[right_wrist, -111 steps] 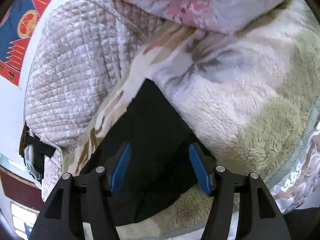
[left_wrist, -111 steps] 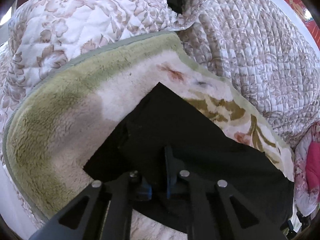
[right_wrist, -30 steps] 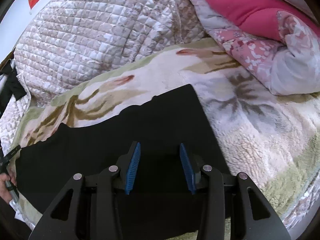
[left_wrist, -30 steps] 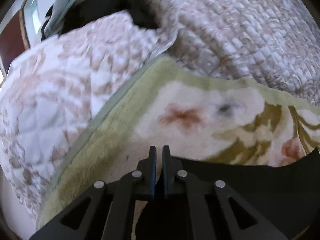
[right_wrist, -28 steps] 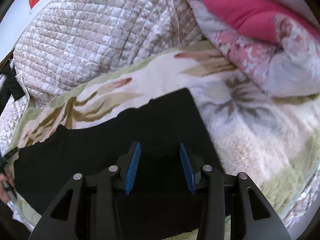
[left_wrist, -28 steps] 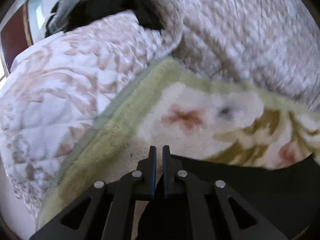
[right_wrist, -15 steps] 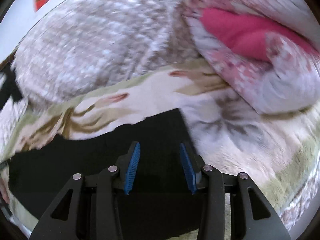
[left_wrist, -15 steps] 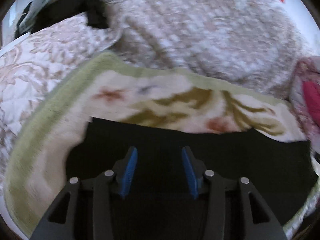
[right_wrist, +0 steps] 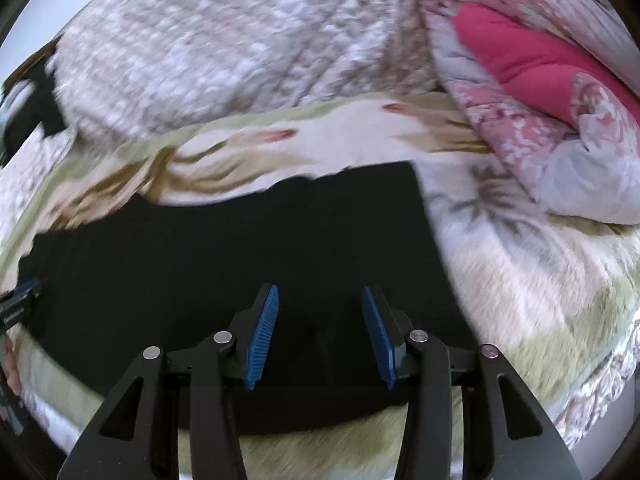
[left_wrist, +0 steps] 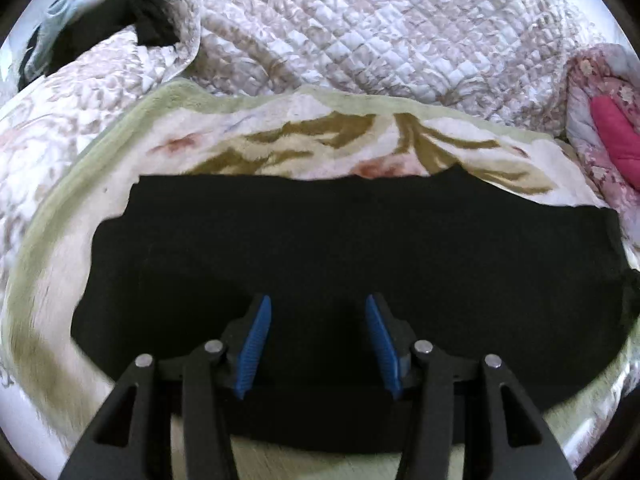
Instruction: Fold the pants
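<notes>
Left gripper: lower centre of the left wrist view, blue pads set apart with nothing pinched between them; released. A second ago the jaws were clenched together at the pants' edge; they have just been opening, and the view now looks across the whole garment instead of one corner.

Right gripper: lower centre of the right wrist view, pads apart, released, hovering over the cloth with nothing gripped; spacing about as it was a second ago.

Pants: black, laid flat as one long band across the middle of both views, right end squared off. Folds and seams cannot be made out in the black. The near edge is hidden behind the gripper bodies.

Fleece blanket: cream and green, leaf pattern, beneath the pants; blurred in the right wrist view.

Quilted cover: beige-white, upper half of frame, behind the blanket.

Pink floral quilt: upper right, partly cut off by the frame edge.

Dark clothing: upper left, heaped, kind unclear.

Left edge of the right wrist view: part of the other gripper's body, mostly cut off.
</notes>
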`<action>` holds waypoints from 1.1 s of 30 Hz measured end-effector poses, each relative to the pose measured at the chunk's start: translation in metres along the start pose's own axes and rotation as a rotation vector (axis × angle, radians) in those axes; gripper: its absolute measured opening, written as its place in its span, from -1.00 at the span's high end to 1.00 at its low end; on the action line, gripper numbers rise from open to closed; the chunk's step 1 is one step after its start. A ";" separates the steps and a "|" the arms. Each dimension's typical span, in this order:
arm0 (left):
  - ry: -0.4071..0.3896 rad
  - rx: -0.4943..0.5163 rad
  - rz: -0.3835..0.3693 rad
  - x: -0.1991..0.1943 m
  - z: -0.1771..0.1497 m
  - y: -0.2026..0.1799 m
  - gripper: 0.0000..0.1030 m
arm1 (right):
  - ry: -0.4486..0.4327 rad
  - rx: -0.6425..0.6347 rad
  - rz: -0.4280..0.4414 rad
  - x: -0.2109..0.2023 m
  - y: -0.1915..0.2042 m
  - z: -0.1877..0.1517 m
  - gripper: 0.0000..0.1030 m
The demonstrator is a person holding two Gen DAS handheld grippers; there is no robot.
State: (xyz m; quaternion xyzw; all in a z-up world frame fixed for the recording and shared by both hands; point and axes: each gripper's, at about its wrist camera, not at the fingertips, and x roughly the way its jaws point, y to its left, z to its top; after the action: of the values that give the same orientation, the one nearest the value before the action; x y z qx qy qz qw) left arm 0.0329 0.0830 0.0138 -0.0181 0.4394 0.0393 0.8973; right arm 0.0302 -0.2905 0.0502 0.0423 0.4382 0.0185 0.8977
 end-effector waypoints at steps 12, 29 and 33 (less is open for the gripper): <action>0.015 -0.023 -0.020 -0.016 -0.039 -0.015 -0.04 | 0.075 -0.086 0.039 -0.001 0.031 -0.044 0.10; -0.028 -0.381 -0.010 -0.034 -0.049 0.087 -0.03 | 0.003 -0.112 0.116 -0.017 0.046 -0.042 0.06; -0.075 -0.417 0.008 -0.045 -0.056 0.092 -0.04 | -0.006 -0.104 0.115 -0.017 0.047 -0.042 0.06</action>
State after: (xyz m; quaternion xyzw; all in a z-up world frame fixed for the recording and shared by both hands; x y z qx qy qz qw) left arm -0.0472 0.1687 0.0152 -0.2000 0.3882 0.1336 0.8896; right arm -0.0132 -0.2425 0.0421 0.0208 0.4307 0.0927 0.8975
